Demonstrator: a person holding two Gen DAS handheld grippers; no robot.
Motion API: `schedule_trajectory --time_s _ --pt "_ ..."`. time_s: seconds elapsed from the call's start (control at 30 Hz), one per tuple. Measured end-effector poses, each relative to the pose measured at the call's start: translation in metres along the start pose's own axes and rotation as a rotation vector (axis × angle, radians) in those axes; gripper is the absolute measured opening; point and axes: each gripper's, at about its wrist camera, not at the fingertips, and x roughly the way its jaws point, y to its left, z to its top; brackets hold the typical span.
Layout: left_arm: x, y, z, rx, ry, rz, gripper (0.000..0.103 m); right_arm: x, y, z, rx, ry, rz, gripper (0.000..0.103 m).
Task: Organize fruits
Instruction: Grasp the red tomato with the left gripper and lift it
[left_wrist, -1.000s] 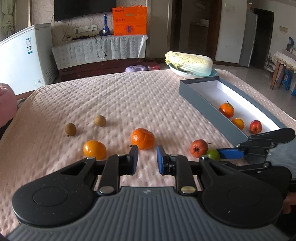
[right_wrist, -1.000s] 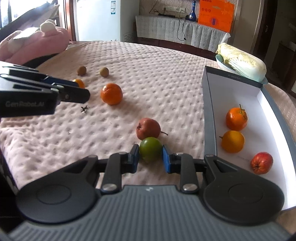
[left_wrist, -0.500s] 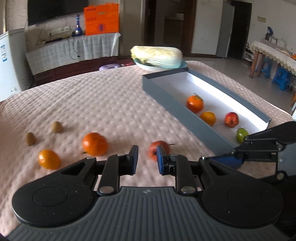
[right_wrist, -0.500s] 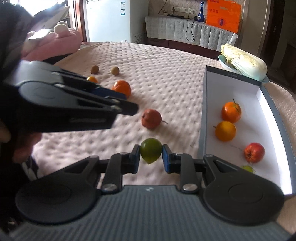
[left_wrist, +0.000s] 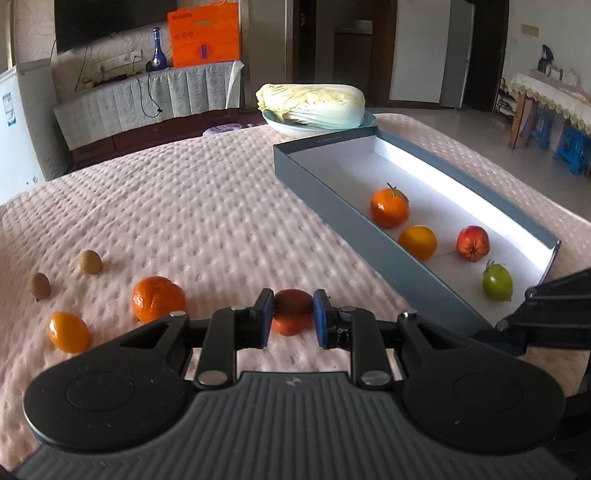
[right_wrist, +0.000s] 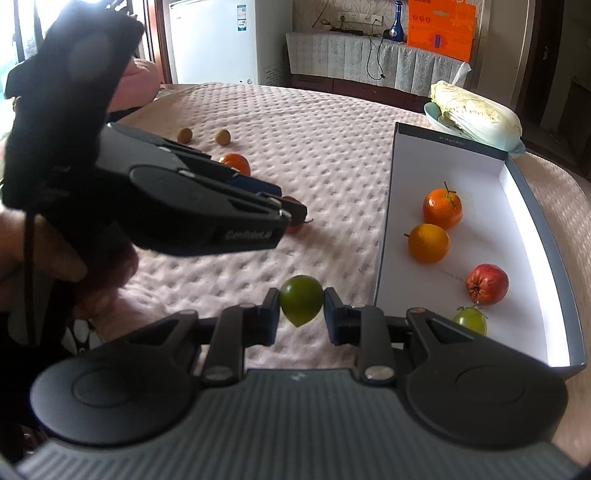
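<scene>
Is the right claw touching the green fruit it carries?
Touching. In the right wrist view, the green fruit sits pinched between the right claw pads, lifted clear of the bedspread, no gap on either side.

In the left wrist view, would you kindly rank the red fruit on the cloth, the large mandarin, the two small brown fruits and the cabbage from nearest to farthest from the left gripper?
1. Red fruit, between the left gripper fingers.
2. Large mandarin, to its left.
3. Two small brown fruits, far left; too close to call.
4. Cabbage, far end, in its bowl.
</scene>
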Motion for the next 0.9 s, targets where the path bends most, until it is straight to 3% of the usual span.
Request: schedule_trajectory --time_s 0.2,0.9 --pt "0.004 0.000 0.000 -0.005 0.014 0.008 0.041 0.001 0.001 0.001 -0.002 0.003 0.001 0.028" --pt "0.019 -0.001 -0.004 -0.025 0.051 -0.013 0.040 0.003 -0.002 0.000 -0.004 0.005 0.006 0.028"
